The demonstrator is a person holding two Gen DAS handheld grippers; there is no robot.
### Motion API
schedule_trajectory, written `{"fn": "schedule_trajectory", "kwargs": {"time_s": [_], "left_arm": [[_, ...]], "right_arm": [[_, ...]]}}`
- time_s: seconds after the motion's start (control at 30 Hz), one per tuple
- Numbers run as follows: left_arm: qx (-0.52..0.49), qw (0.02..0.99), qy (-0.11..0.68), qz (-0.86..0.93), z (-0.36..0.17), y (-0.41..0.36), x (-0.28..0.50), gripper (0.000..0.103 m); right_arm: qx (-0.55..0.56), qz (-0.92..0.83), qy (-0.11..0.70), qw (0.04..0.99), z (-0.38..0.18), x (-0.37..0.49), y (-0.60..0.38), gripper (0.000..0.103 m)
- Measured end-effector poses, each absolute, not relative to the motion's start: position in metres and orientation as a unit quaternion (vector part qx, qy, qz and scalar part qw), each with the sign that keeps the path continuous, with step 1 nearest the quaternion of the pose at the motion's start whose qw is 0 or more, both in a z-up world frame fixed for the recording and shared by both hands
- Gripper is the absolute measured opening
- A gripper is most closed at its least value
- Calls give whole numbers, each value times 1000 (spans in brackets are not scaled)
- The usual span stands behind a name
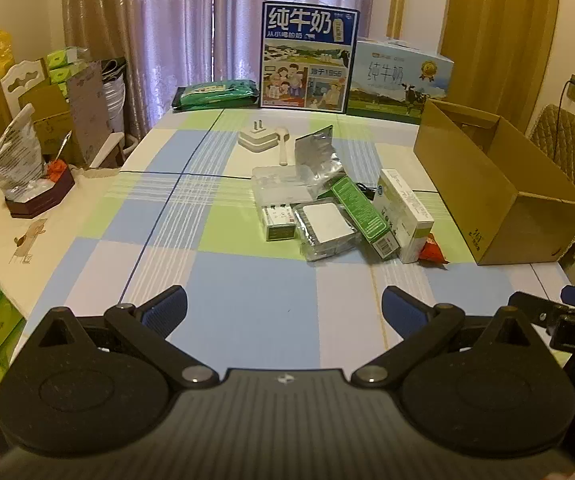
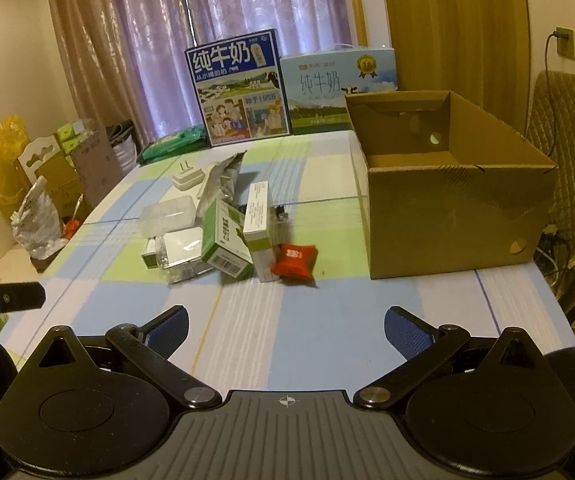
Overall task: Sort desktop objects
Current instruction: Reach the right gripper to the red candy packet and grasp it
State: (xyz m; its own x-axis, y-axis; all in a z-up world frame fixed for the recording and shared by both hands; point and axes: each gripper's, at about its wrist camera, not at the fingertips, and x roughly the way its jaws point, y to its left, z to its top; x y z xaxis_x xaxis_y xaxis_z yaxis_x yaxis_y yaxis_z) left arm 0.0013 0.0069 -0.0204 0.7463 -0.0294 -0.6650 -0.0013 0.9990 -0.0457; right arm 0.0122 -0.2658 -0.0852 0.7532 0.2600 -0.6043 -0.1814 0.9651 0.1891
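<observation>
Left hand-held gripper (image 1: 283,312) hangs low over the table (image 1: 247,288), fingers spread wide w/ nothing between; blue ribbed pads (image 1: 165,310) on black plastic links. Right hand-held gripper (image 2: 285,328) likewise spread wide and empty, near the table's front edge.

Table wears a smooth checked cloth in pale blue, green & white w/ thin stripe lines. Mid-table sits a loose pile of small items, touching or overlapping: a green carton w/ barcode (image 2: 223,244) lying tilted, a tall white-and-green carton (image 2: 257,228) beside it, a puffy red pillow-shaped sachet (image 2: 293,260) against that carton's base, a clear plastic case (image 1: 281,188), a shiny flat wrapped packet w/ white label (image 1: 323,228), and a small white box w/ green trim (image 1: 277,224). Behind the pile stands a crinkled silver foil pouch (image 1: 315,152); a white plug adapter (image 1: 257,138), prongs up, lies farther back.

Right of the pile, apart from it, stands an open brown corrugated cardboard box (image 2: 447,208), rectangular, round holes in its walls. At the far edge, two printed milk cartons stand upright: a blue one (image 1: 307,56) & a pale one (image 1: 399,84).
</observation>
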Motion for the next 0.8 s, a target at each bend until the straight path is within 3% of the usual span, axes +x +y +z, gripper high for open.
{"fn": "schedule_trajectory", "kwargs": {"time_s": [0.37,0.8], "left_arm": [[6,929,367,-44,-30,1,46,102],[38,925,371,-68,-49,9,108,102]], "right_arm": [[78,114,346,928,-96,26,-281,101],[22,167,330,929,-114,92,-259,101]]}}
